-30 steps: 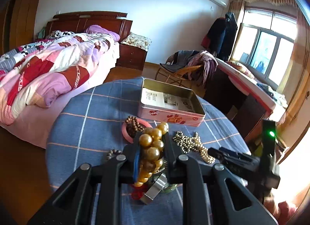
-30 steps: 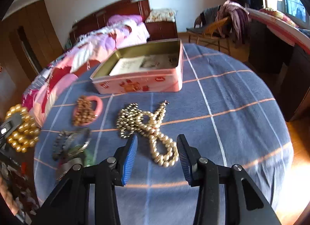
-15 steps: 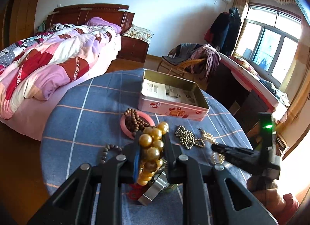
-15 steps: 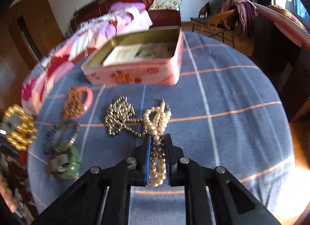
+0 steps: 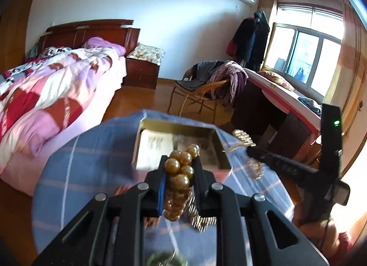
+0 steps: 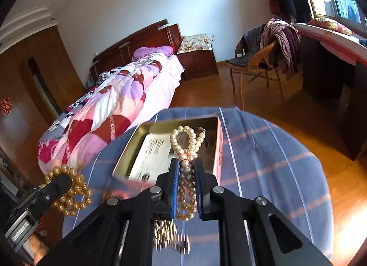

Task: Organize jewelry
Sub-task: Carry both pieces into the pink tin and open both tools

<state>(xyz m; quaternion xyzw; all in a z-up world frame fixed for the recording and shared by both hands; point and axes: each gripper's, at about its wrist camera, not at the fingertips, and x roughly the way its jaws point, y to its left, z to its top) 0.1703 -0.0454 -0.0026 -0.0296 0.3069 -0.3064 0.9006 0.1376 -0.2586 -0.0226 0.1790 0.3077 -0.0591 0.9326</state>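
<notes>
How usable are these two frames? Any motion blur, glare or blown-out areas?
Left wrist view: the tin and tablecloth are motion-smeared, while the gold bead bracelet in the left gripper is sharp; the window is blown out. Right wrist view: the pearl necklace is crisp, the chain streaks, and sun glare washes the lower right.

Room brightly lit by window (image 5: pixel 307 52) daylight; floor glare at lower right. Tablecloth (image 6: pixel 263 151) motion-blurred. Edges fisheye-bent, corners vignetted.
</notes>
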